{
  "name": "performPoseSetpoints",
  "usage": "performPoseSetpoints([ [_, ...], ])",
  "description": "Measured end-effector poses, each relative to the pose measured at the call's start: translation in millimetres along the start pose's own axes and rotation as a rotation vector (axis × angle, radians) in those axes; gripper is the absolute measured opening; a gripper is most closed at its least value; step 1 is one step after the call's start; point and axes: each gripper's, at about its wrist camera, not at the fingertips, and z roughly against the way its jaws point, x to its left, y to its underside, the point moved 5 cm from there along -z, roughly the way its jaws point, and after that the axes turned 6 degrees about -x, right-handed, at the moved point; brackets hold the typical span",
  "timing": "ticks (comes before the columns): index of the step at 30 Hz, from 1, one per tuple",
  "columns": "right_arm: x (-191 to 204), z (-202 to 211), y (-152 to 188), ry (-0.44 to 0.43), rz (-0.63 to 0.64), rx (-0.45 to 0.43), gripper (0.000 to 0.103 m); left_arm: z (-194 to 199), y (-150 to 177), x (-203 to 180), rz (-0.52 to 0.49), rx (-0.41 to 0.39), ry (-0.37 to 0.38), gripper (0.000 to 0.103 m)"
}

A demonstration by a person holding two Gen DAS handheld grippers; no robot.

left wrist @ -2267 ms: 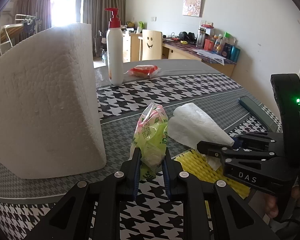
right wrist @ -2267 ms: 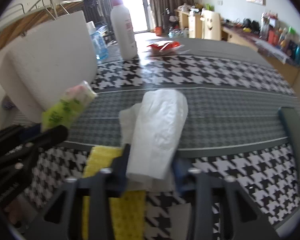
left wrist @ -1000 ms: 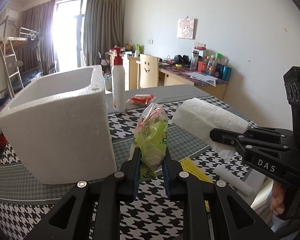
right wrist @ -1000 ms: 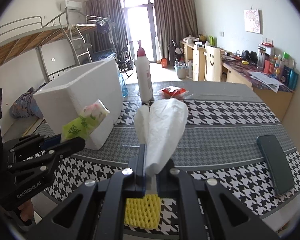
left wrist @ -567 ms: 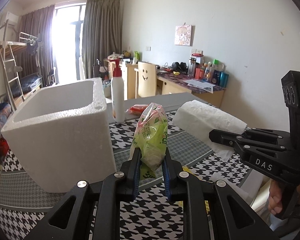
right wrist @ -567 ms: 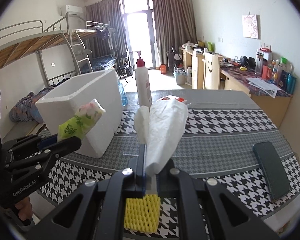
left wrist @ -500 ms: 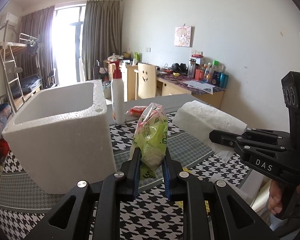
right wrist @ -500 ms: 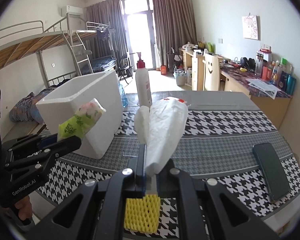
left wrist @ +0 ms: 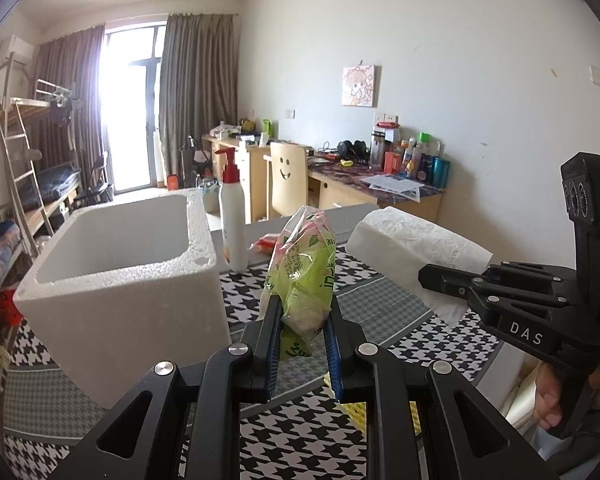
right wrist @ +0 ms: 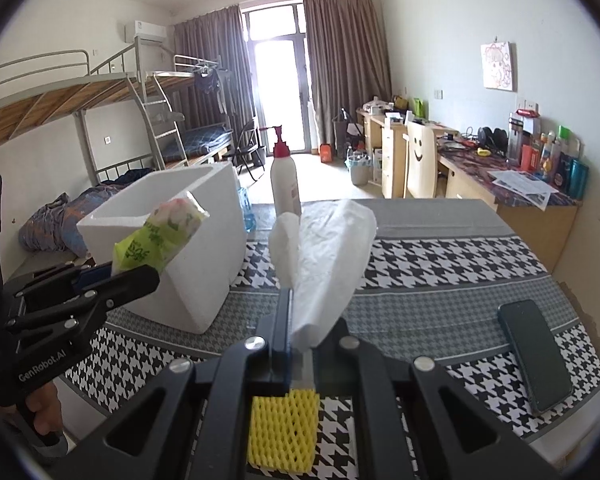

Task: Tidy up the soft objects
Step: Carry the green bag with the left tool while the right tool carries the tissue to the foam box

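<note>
The left tongs (left wrist: 302,332) are clamped on a green and pink tissue pack (left wrist: 305,276), held upright in the air above the desk (right wrist: 440,256) near its front edge. The right tongs (right wrist: 300,344) pinch a white crinkled plastic bag (right wrist: 328,260), which rises from their tips, also clear of the desk. A yellow foam net (right wrist: 282,432) lies flat at the front edge. The white foam box (left wrist: 120,268) stands toward the desk's left side, and what shows of its inside is bare.
</note>
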Motion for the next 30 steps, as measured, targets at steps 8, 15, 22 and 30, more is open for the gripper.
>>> performPoseSetpoints([
  [8,-2.0,2.6,-8.3,0.002,0.005,-0.025,0.010,2.5,-10.3,-1.9,-0.011,-0.026,0.003,0.021],
  [15,-1.8,4.2,-14.8,-0.003,0.010,-0.045,0.010,5.6,-15.5,1.0,-0.023,-0.050,-0.009,0.021],
  [22,-0.6,4.8,-22.5,-0.011,0.020,-0.062,0.010,2.8,-21.8,2.8,-0.023,-0.058,-0.018,0.021],
  [30,2.3,2.5,-32.6,-0.014,0.031,-0.075,0.010,2.7,-29.3,8.9,-0.024,-0.071,-0.031,0.021],
])
